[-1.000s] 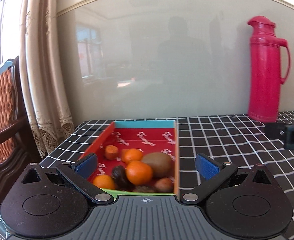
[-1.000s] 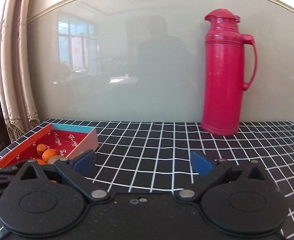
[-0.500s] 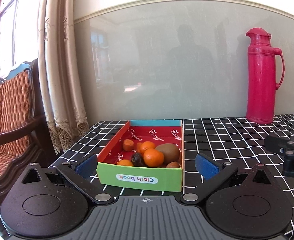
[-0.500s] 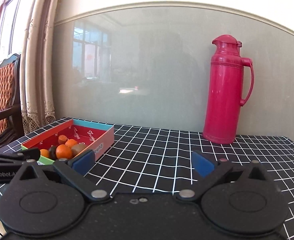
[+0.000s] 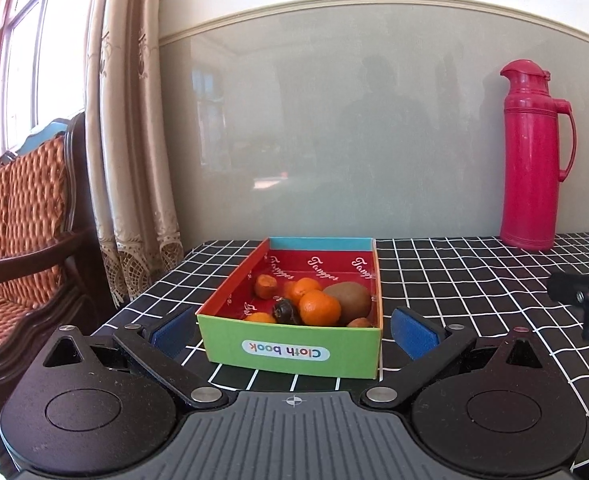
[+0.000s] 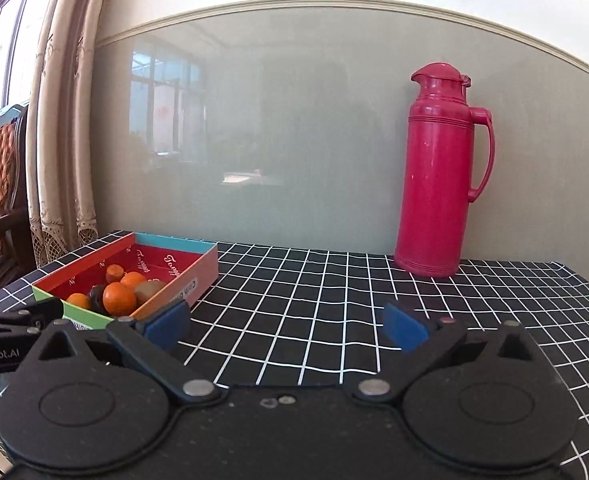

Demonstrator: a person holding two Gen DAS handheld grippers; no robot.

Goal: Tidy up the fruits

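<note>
A shallow cardboard box (image 5: 294, 350) with a green front wall and red lining sits near the table's left front corner. It holds several fruits: oranges (image 5: 319, 307), a brown kiwi (image 5: 350, 300), a dark date (image 5: 286, 312). My left gripper (image 5: 294, 336) is open and empty, just in front of the box, its blue pads either side of the green wall. My right gripper (image 6: 286, 326) is open and empty over bare tablecloth, to the right of the box (image 6: 198, 280). The oranges (image 6: 119, 298) show there too.
A tall red thermos (image 6: 438, 176) stands at the back right by the wall; it also shows in the left wrist view (image 5: 528, 156). The table has a black checked cloth (image 6: 334, 288). A wooden chair (image 5: 18, 208) and curtain (image 5: 134, 160) stand left of the table.
Both grippers have pulled back and risen away from the box. The left one was right over the fruits; now the whole box shows in front of it. Both stayed open.
</note>
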